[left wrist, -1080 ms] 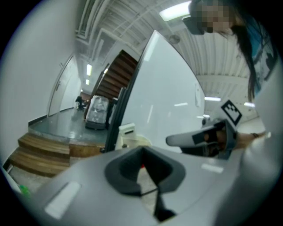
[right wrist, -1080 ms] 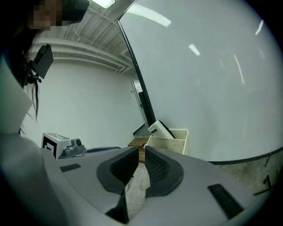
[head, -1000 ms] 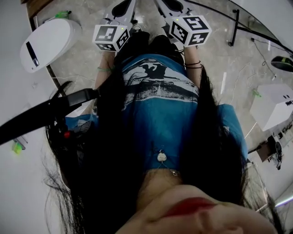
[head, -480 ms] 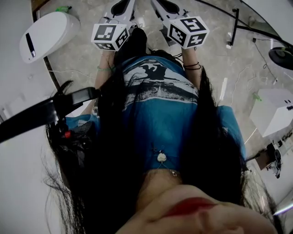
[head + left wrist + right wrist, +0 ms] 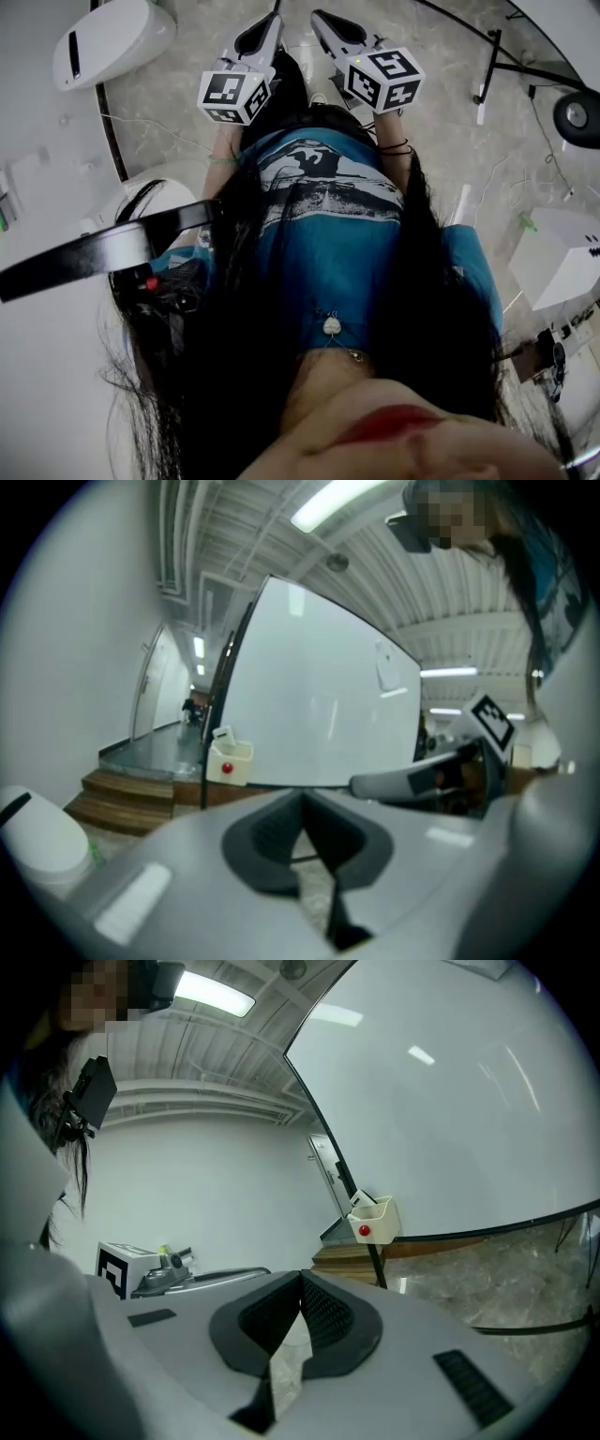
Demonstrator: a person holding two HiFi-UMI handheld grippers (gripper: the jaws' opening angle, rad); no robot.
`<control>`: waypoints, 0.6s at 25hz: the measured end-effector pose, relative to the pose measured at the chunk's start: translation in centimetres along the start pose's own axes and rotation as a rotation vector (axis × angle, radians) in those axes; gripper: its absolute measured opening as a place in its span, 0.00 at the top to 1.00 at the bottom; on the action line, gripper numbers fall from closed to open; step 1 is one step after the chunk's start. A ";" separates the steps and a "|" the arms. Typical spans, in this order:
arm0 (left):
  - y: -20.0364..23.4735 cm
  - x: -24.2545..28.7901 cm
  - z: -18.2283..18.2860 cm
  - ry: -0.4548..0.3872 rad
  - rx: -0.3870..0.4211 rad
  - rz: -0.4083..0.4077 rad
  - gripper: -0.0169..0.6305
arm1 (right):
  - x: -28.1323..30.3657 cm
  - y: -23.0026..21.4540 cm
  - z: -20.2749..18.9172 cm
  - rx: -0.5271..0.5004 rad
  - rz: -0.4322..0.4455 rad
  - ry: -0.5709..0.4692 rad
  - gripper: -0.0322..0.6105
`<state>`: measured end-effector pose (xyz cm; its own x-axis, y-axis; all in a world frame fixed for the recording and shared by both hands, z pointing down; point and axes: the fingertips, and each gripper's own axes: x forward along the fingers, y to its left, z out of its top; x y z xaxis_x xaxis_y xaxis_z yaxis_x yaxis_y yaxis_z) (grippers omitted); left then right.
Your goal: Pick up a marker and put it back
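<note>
I find both tongs empty: the left gripper (image 5: 302, 801) and the right gripper (image 5: 300, 1281) each show their jaws drawn together at the tips with nothing between them. No marker can be made out as such; I judge that it sits in the small cream tray (image 5: 373, 1220) with a red spot on its front, mounted at the lower corner of the whiteboard (image 5: 450, 1101) and well apart from both grippers. I expect a marker to be light, stiff and smooth-barrelled, so apt to slip or swivel, and I would take it squarely across mid-barrel, clear of the cap.
</note>
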<state>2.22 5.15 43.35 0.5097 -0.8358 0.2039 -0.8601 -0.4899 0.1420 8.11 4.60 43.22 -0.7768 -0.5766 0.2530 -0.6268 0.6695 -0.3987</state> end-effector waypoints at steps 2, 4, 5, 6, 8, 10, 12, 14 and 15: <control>-0.9 -1.3 -0.1 0.002 0.008 0.013 0.97 | -0.8 0.8 -0.8 0.006 0.006 0.012 0.93; -1.9 -2.4 0.2 -0.004 0.016 0.024 0.97 | -1.7 1.7 -1.2 0.007 0.015 0.016 0.93; -2.4 -3.0 0.2 -0.008 0.019 0.029 0.97 | -2.1 2.2 -1.4 0.005 0.022 0.015 0.93; -2.7 -3.5 0.3 -0.010 0.020 0.031 0.97 | -2.5 2.7 -1.5 0.002 0.027 0.014 0.93; -3.3 -4.3 0.4 -0.012 0.026 0.028 0.97 | -3.0 3.6 -1.6 -0.003 0.031 0.012 0.93; -3.5 -5.0 0.4 -0.015 0.027 0.026 0.97 | -3.1 4.2 -1.9 -0.003 0.029 0.018 0.93; -3.5 -5.7 0.1 -0.014 0.022 0.030 0.97 | -2.9 4.5 -2.3 0.001 0.027 0.027 0.93; -3.3 -6.8 -0.3 -0.006 0.022 0.034 0.97 | -2.6 5.2 -2.9 0.010 0.030 0.031 0.93; -3.3 -7.6 -0.6 -0.002 0.022 0.036 0.97 | -2.4 5.7 -3.2 0.018 0.033 0.032 0.93</control>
<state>1.17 13.20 41.89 0.4781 -0.8537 0.2065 -0.8783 -0.4645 0.1131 6.20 11.34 43.16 -0.7988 -0.5391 0.2670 -0.5997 0.6793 -0.4230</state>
